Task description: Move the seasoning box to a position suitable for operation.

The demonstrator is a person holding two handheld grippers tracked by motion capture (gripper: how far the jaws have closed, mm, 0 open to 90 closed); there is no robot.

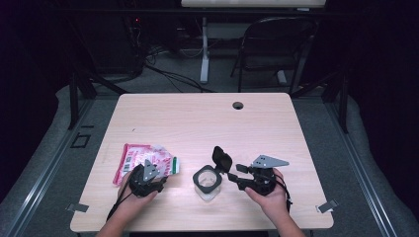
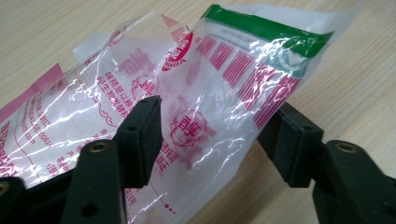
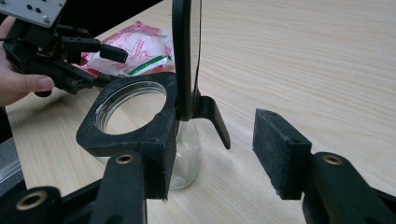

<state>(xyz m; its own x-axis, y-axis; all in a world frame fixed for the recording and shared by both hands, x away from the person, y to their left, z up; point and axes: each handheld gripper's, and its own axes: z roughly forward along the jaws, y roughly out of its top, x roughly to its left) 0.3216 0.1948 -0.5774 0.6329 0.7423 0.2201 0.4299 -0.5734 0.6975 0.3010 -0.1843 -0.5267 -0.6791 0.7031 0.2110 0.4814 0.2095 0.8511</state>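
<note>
Between your left gripper's jaws lies the clear plastic packet with red print and a green strip along its top edge. One jaw sits in front of the packet's lower part, the other shows behind its far edge; whether the pads actually press the film you cannot tell, though the jaws stand fairly wide. The packet lies on the wooden table, tilted up toward the jaws, with its pink end stretching away from them.

Just ahead of your right gripper, the jaws stand apart with nothing clamped. One jaw rests right beside the black collar of the glass jar; the other stands clear, out over bare wood. The jar's flip lid stands upright at the collar's edge, rising in the gap between your jaws, slightly beyond them.

Beyond the jar, your left hand and its gripper hover at the packet, well away from your right jaws.
</note>
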